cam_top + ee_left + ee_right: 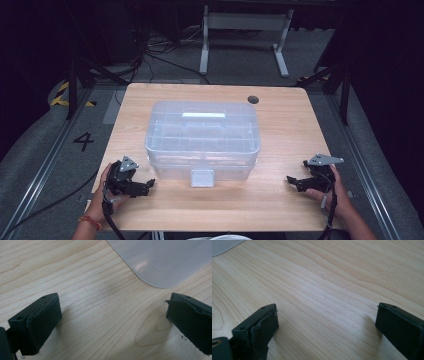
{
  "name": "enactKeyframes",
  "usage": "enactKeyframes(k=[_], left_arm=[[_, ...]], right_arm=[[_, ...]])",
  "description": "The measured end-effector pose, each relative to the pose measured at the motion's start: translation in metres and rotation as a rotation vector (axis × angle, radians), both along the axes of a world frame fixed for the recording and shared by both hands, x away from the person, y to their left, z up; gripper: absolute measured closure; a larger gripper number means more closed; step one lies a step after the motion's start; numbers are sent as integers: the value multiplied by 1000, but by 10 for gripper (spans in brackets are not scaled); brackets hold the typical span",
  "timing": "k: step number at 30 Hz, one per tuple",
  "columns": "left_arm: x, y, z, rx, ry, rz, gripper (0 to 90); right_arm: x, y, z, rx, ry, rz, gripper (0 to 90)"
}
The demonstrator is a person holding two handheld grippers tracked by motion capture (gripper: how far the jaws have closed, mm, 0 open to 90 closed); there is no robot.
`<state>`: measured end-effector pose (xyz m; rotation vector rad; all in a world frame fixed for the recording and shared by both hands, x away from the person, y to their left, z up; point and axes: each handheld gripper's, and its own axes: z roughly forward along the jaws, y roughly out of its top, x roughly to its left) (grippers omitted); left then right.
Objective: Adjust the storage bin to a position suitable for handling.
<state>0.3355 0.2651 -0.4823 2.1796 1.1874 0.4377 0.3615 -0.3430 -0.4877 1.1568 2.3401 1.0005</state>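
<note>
Pale wood grain runs under both claws, which rest low at the near edge of the worktop (pixel 280 200). The left claw (pixel 142 188) sits by the near left corner, held in a hand (pixel 102 192) that comes in from the near side, and its jaws stand wide with nothing between them; in the left gripper view only bare wood lies between the two black pads (pixel 42 322). The right claw (pixel 295 182) sits toward the near right corner, in the other hand (pixel 332 192), likewise spread wide and empty, and the right gripper view shows bare grain between its pads (pixel 262 327). Both claws point inward, toward the middle of the worktop, which suggests a ready stance, one on each side of the thing to be handled.

That thing is a clear plastic storage box (pixel 202 137), standing in the middle of the worktop, between the two claws and somewhat farther back. Its lid is on, with a flat handle (pixel 202 116) on top and a latch (pixel 202 177) on its near wall, facing the person, so the latch is probably the first thing to be worked. A rounded corner of the box (pixel 160 262) shows just beyond the left claw, near but apart.

At the far right corner a small dark round fitting (pixel 253 99) is set in the wood. Beyond the far edge lies grey floor with cables and a white frame.
</note>
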Motion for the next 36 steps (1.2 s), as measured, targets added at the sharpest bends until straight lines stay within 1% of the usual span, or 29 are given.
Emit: enactKeyframes(k=[1,7,8,10,12,14,15,16,18,20,21,23,25,26,27,28,29,30,31,32,33,34,35,36], left_arm=[[0,-1,0,-8,6,3,4],[0,-1,0,-2,3,4,4],[1,0,0,-7,2,-4,4],[3,1,0,1,0,-21,4],[4,2,0,0,-5,-38,4],[6,2,0,-6,-5,-46,4],[6,3,0,-2,-1,-52,5],[7,3,0,-8,-2,-49,5],[8,3,0,-3,-5,-54,6],[9,4,0,0,1,-61,7],[9,4,0,1,1,-62,7],[9,4,0,1,1,-62,7],[9,4,0,0,-1,-61,7],[9,4,0,0,-2,-61,8],[9,4,0,1,0,-62,8],[9,4,0,0,1,-62,8],[9,4,0,1,1,-62,8],[9,4,0,1,1,-62,7],[9,4,0,1,1,-62,7],[9,4,0,1,-1,-62,8],[9,4,0,1,1,-62,7],[9,4,0,1,-1,-61,8],[9,4,0,1,-1,-61,7],[9,4,0,1,1,-62,7]], right_arm=[[0,0,0,-1,0,1,48],[0,0,0,-2,1,1,48],[0,0,0,-3,4,4,45],[1,0,1,-4,9,7,45],[1,0,1,-8,11,7,55],[1,-1,2,-5,10,-5,104],[0,-2,3,4,8,-9,158],[0,-2,4,6,5,-9,184],[0,-2,5,2,4,-9,190],[-1,2,7,-11,-6,20,200],[-2,3,8,-17,-18,27,203],[-3,5,11,-11,-39,40,223],[-3,6,12,-12,-47,45,232],[-4,9,15,-21,-73,61,250],[-5,11,17,-29,-90,68,262],[-4,13,19,-32,-98,75,268],[-3,14,23,-5,-87,79,271],[-3,14,23,-5,-87,79,271],[-3,14,27,24,-96,78,282],[-3,14,38,72,-119,73,281],[-3,15,41,85,-128,75,279],[-4,16,43,83,-137,77,277],[-4,16,43,83,-137,77,277],[-7,20,49,69,-156,84,275]])
